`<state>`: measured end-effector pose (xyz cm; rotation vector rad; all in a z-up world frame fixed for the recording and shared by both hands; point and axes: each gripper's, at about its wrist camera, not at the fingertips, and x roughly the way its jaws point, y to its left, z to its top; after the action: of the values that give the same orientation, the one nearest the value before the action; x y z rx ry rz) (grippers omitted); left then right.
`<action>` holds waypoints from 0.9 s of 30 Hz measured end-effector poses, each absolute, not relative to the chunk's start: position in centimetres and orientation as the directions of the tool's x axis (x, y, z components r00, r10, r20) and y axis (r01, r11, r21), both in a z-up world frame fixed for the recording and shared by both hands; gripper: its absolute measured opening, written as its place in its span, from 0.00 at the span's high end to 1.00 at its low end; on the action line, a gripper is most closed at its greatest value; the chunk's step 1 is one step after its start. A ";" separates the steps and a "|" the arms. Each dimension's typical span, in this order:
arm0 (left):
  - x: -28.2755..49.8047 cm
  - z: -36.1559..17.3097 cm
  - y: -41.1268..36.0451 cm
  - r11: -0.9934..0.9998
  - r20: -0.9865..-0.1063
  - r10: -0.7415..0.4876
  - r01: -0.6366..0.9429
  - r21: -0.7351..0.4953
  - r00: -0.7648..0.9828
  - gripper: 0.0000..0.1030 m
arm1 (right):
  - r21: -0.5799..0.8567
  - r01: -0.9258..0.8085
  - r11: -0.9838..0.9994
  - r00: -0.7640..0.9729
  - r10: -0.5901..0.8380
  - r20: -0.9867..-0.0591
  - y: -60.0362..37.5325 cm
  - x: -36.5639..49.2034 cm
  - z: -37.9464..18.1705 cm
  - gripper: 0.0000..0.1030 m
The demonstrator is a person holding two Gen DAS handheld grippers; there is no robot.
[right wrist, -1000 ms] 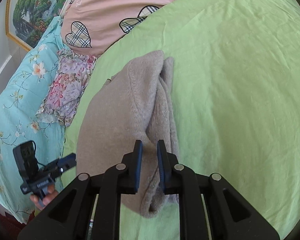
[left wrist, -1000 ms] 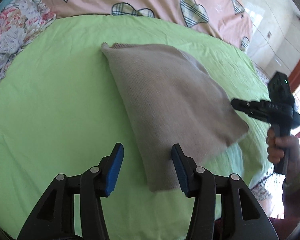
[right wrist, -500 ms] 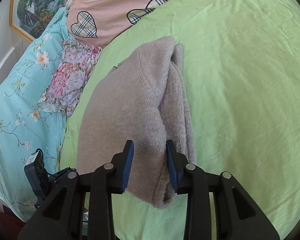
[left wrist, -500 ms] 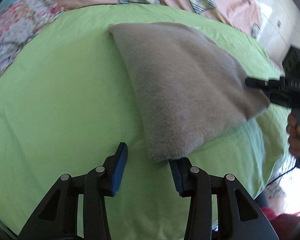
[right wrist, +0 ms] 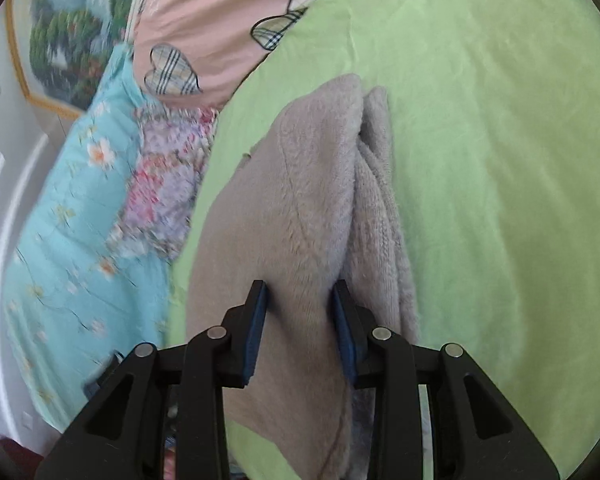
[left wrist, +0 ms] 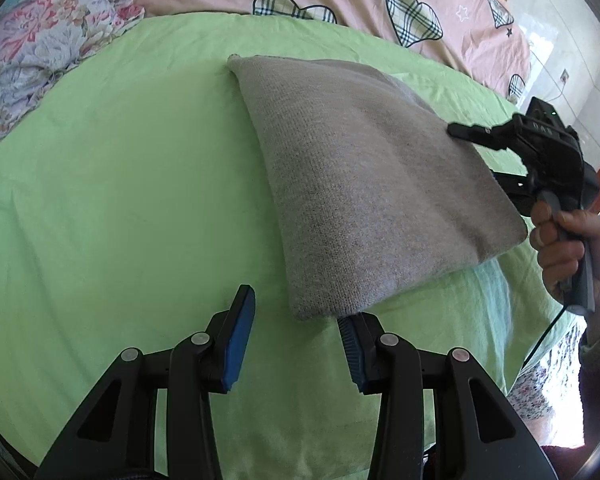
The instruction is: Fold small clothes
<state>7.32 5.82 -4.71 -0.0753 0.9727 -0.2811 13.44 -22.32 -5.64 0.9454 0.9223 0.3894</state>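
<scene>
folded grey knit garment (left wrist: 372, 200) on green sheet (left wrist: 120, 200), right claw (right wrist: 300, 320) opening around it

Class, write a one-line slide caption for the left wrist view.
Left gripper open beside folded beige garment on green sheet; right gripper at its far edge.

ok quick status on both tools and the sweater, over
Left tool open, empty, at the sweater's near corner. Right tool opening, sweater fold between its pads. Sweater folded flat on the green sheet. Nothing in the way.
</scene>
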 end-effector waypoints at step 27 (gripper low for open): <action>8.9 -5.7 4.4 0.968 -0.855 -0.247 0.151 -0.200 0.455 0.89 | 0.554 0.009 0.832 0.509 0.473 -0.719 -20.8 6.2 -3.2 0.94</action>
<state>8.90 4.44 -5.67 -0.0998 1.0708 -0.2462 6.21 -20.77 -3.20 0.5377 1.0079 0.2960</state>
